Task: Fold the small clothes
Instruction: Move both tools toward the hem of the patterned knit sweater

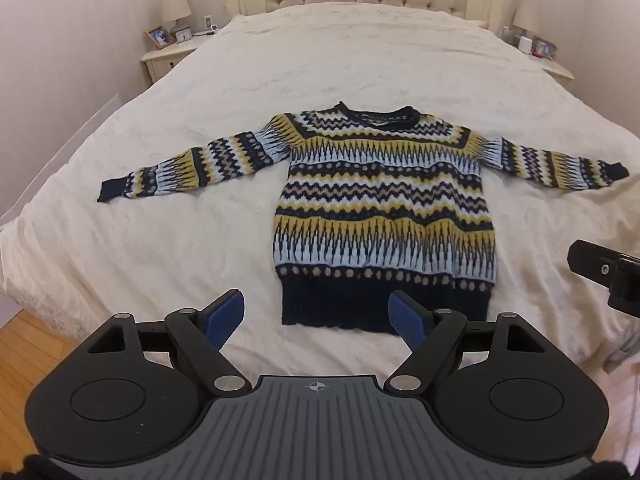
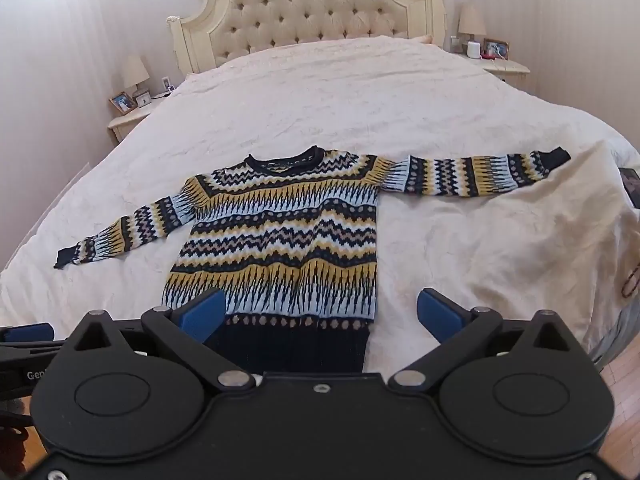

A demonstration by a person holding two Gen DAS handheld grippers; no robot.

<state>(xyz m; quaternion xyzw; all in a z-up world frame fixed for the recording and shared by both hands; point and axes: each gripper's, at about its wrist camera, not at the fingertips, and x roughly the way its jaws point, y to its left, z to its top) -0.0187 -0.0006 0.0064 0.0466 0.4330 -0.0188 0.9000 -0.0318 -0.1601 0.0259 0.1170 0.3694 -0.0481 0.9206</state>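
Observation:
A small knitted sweater (image 1: 384, 204) with navy, yellow, light-blue and tan zigzag bands lies flat on the bed, face up, both sleeves spread out sideways, navy hem toward me. It also shows in the right wrist view (image 2: 280, 240). My left gripper (image 1: 318, 318) is open and empty, hovering near the hem's left part. My right gripper (image 2: 320, 312) is open and empty, hovering over the hem's right part; its body shows at the right edge of the left wrist view (image 1: 604, 272). A left gripper fingertip (image 2: 28, 332) shows at the left of the right wrist view.
The bed (image 1: 320, 60) has a cream cover and a tufted headboard (image 2: 312, 4). Nightstands with lamps and photo frames stand on the left (image 1: 168, 52) and on the right (image 2: 496, 60). Wooden floor (image 1: 20, 360) lies beyond the bed's near corners.

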